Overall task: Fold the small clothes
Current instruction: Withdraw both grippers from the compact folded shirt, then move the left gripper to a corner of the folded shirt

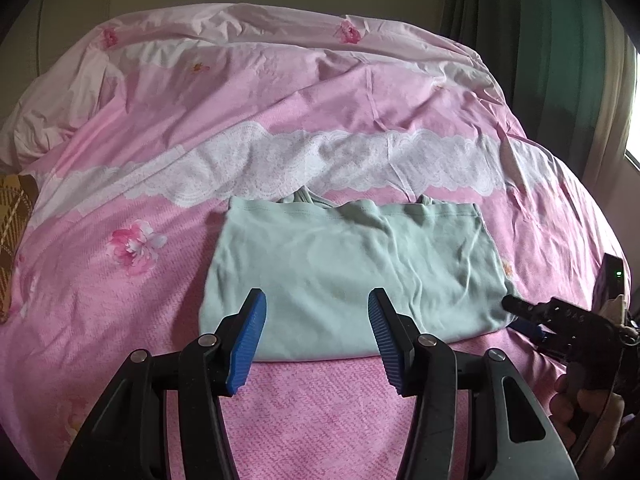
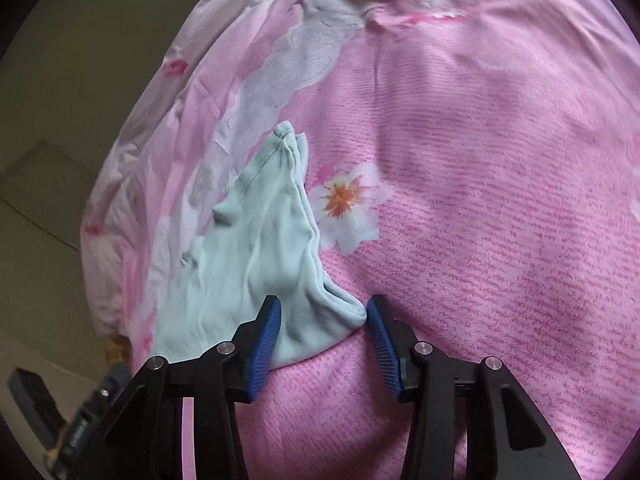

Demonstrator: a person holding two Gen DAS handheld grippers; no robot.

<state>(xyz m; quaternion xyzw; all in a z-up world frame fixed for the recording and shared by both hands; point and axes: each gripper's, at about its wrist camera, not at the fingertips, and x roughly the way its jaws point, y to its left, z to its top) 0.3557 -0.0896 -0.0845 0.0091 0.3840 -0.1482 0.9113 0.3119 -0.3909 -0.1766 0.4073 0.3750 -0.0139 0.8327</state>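
Note:
A pale mint-green top (image 1: 352,272) lies folded flat on the pink bedspread (image 1: 120,288), straps tucked at its far edge. My left gripper (image 1: 318,320) is open and empty, held above the garment's near edge. My right gripper (image 2: 324,320) is open, its fingers either side of the garment's near right corner (image 2: 344,312); the cloth (image 2: 256,248) lies between them, not pinched. The right gripper also shows in the left wrist view (image 1: 520,308), at the garment's right corner.
The bedspread (image 2: 480,200) has a white lace band (image 1: 320,160) just behind the garment and flower prints (image 2: 344,200). A brown plaid cushion (image 1: 12,232) sits at the bed's left edge. Green curtains (image 1: 560,60) hang at the right. The floor (image 2: 40,200) lies beyond the bed.

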